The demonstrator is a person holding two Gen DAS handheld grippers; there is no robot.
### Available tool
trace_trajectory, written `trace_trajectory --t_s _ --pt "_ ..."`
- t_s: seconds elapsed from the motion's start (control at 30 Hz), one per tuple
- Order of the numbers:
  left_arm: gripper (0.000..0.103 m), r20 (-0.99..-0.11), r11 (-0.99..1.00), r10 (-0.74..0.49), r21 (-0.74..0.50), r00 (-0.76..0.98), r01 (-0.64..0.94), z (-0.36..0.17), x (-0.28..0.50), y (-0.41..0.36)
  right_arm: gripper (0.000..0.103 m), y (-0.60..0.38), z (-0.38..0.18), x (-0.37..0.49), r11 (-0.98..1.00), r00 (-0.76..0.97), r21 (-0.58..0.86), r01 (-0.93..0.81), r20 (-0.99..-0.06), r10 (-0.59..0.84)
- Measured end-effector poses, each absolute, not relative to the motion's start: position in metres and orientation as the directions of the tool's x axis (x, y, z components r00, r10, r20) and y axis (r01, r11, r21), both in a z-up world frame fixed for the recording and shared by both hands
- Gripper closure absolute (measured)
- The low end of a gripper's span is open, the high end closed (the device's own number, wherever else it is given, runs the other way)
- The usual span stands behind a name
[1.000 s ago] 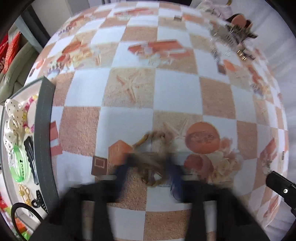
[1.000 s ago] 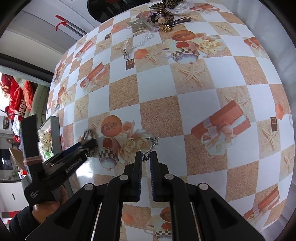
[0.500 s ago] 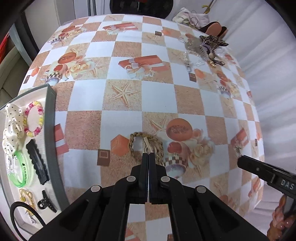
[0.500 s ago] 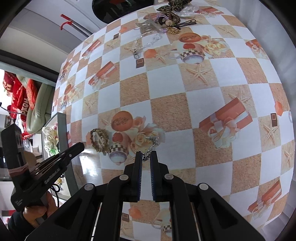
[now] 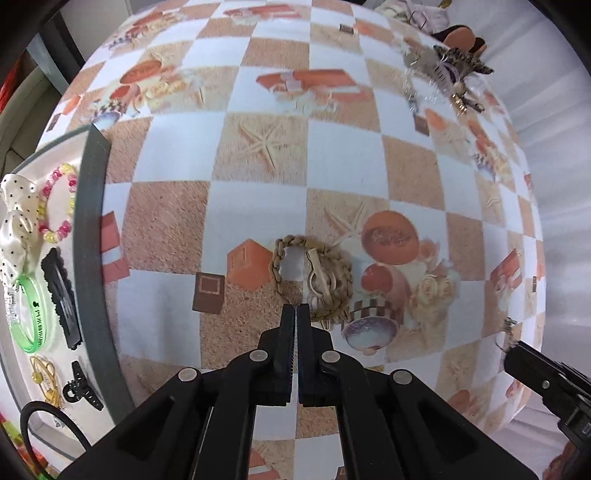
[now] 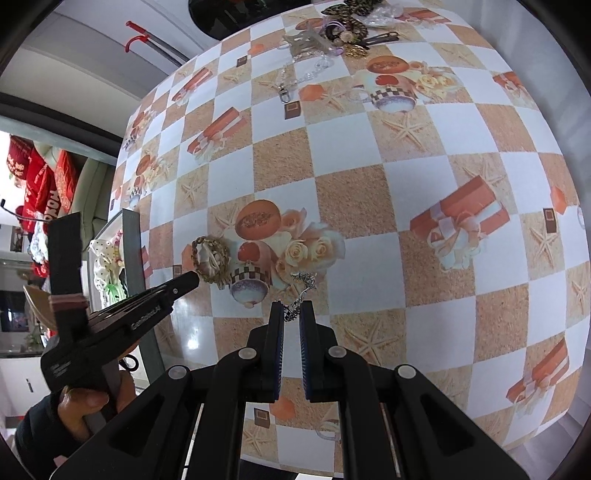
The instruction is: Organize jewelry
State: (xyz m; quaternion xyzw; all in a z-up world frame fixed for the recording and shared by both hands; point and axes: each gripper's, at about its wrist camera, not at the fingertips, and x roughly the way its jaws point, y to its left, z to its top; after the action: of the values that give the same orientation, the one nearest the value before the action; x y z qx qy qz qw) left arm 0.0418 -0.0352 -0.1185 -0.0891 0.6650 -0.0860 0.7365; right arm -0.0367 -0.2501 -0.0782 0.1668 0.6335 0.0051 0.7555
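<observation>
A braided tan bracelet [image 5: 314, 273] hangs by its near edge from the tips of my left gripper [image 5: 296, 307], which is shut on it just above the checked tablecloth. The right wrist view shows the same bracelet [image 6: 210, 258] at that gripper's tip. A thin silver chain [image 6: 300, 291] dangles between the pads of my right gripper [image 6: 291, 314], which is shut on it. In the left wrist view the right gripper [image 5: 511, 350] and its chain [image 5: 508, 328] sit at the lower right.
A grey-rimmed tray [image 5: 88, 258] at the left holds a dotted bow [image 5: 18, 225], a bead bracelet [image 5: 59, 203], a green bangle [image 5: 31, 317] and black clips [image 5: 61, 295]. A pile of loose jewelry [image 6: 332, 29] lies at the table's far end. A hand [image 6: 92, 398] holds the left gripper.
My left gripper closed on the braided bracelet and rose, so the bracelet looks larger and the tablecloth farther. The right gripper has stayed shut on the chain and hardly moved.
</observation>
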Motion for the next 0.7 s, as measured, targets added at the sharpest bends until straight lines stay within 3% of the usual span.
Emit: trace_trajectory --t_s 0.07,0.1,0.13,0.17,0.3,0.7 --pt "0.099 -0.963 0.969 -0.246 -0.248 0.107 -0.003 -0.116 0.042 -0.034 0.094 -0.255 -0.079 -0.038 0.941 0.196 0.261 0.217 -0.956 0.220" --pt "0.092 -0.962 0.968 -0.247 -0.250 0.114 -0.009 -0.113 0.042 -0.033 0.094 -0.258 -0.079 -0.039 0.938 0.196 0.263 0.225 -0.955 0.221" --pt "0.028 -0.962 0.969 -0.245 -0.248 0.123 -0.012 -0.109 0.042 -0.032 0.094 -0.260 -0.079 -0.040 0.937 0.197 0.263 0.231 -0.955 0.220" --pt "0.003 -0.964 0.971 -0.236 -0.239 0.123 -0.013 -0.107 0.043 -0.032 0.094 -0.263 -0.079 -0.041 0.934 0.199 0.265 0.239 -0.955 0.220" --pt "0.000 -0.958 0.975 -0.221 -0.223 0.183 0.010 -0.116 0.046 -0.039 0.094 -0.269 -0.079 -0.042 0.930 0.202 0.268 0.252 -0.954 0.220" --pt "0.000 -0.982 0.985 -0.173 -0.172 0.079 0.021 -0.216 0.071 -0.074 0.094 -0.276 -0.085 -0.050 0.928 0.183 0.256 0.270 -0.960 0.211"
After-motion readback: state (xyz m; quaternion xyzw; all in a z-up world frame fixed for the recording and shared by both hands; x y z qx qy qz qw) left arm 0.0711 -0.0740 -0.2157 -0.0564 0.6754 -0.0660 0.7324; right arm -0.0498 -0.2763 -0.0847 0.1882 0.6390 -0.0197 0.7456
